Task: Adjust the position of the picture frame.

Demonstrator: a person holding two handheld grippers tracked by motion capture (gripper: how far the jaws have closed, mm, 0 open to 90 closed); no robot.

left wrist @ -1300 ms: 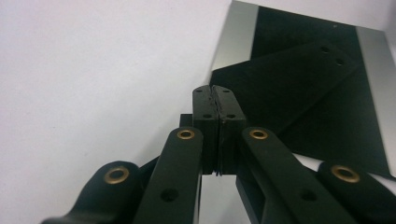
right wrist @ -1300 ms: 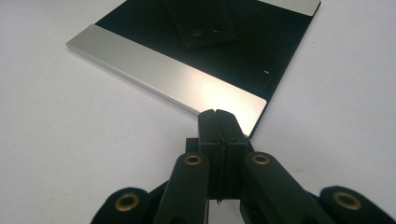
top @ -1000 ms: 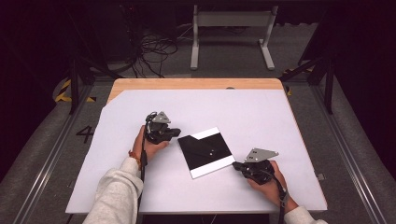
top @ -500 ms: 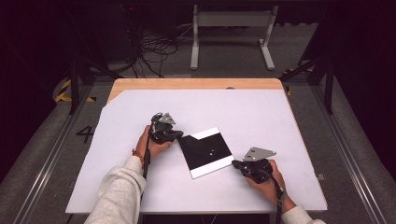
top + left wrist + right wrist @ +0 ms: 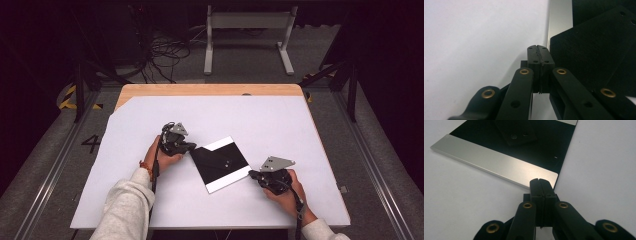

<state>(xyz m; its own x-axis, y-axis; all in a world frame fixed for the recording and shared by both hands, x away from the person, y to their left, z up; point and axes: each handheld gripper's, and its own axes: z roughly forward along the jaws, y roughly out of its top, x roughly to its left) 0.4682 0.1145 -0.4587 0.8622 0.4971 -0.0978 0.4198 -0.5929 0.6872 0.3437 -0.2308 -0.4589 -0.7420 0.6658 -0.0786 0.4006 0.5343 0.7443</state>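
High view: black panel (image 5: pixel 220 162) with silver end strips sits mid-table (image 5: pixel 280 120). Left gripper (image 5: pixel 191 147) has edged in from the panel's left since a second ago, jaws clenched empty at its corner. Right gripper (image 5: pixel 251 174), clenched empty, touches the opposite corner. Likely a two-sided nudge next.

A white sheet (image 5: pixel 280 120) covers most of the wooden worktop (image 5: pixel 210 90), whose bare far edge shows as a pale strip. Grey carpet floor (image 5: pixel 380 165) surrounds it, crossed by metal rails (image 5: pixel 55 165) on either side. Beyond the worktop, a tangle of black cables (image 5: pixel 165 55) lies on the floor beside a grey metal stand (image 5: pixel 247 30). Yellow-and-black tape (image 5: pixel 67 97) marks the left floor. The far room is dark.
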